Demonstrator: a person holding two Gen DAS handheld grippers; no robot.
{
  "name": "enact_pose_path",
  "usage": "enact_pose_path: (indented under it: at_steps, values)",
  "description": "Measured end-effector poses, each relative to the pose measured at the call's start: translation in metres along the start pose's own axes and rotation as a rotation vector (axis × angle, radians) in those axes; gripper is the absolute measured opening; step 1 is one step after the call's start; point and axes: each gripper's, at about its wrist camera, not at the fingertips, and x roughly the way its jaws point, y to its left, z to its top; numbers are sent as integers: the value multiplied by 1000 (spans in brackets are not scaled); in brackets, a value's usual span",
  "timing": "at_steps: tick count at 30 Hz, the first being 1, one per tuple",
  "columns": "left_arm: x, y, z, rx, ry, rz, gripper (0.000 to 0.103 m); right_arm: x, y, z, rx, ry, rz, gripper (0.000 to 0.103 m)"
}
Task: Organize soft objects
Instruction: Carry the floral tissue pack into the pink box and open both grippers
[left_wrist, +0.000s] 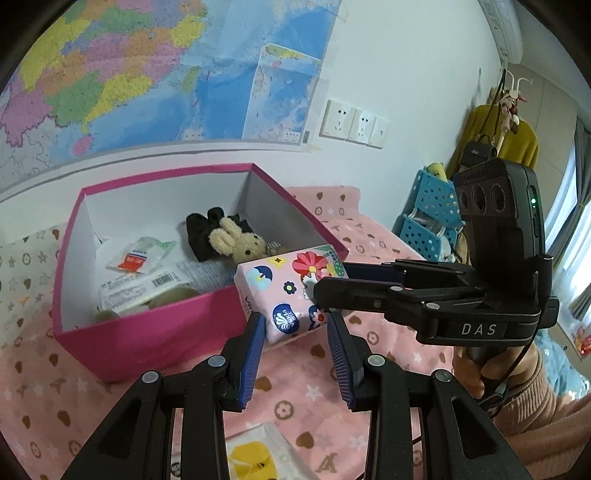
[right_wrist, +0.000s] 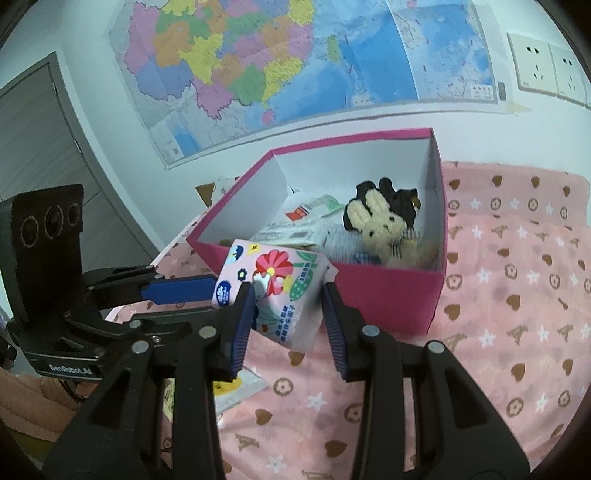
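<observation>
Left wrist: blue rack (left_wrist: 430, 218).

tissue pack (right_wrist: 275, 284): pale pink, red flower, green leaf, blue oval logo
box (left_wrist: 155, 332): magenta outside, white inside
plush rabbit (right_wrist: 384, 227): tan, dark eyes, checked clothing
bedspread (right_wrist: 517, 295): pink, brown hearts, white stars, brown flower rings
wall map (left_wrist: 122, 66): yellow, green, orange, purple regions; blue sea toward 3 o'clock
tool pads (left_wrist: 253, 354): blue, ribbed

One pink box (left_wrist: 155, 332), one plush bunny (left_wrist: 236, 243), one floral tissue pack (left_wrist: 280, 284), two tongs (left_wrist: 295, 325) (right_wrist: 288, 302), one wall map (left_wrist: 129, 74), three wall sockets (left_wrist: 354, 120).
</observation>
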Motion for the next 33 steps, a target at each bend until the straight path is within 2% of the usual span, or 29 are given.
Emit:
enact_pose_path:
  at_steps: [11, 33]
  values:
    - [2, 6, 10, -7, -20, 20, 35, 3, 4, 24, -39, -32, 4, 41]
    - [10, 22, 29, -15, -27, 57, 35, 14, -5, 49, -31, -51, 25, 41]
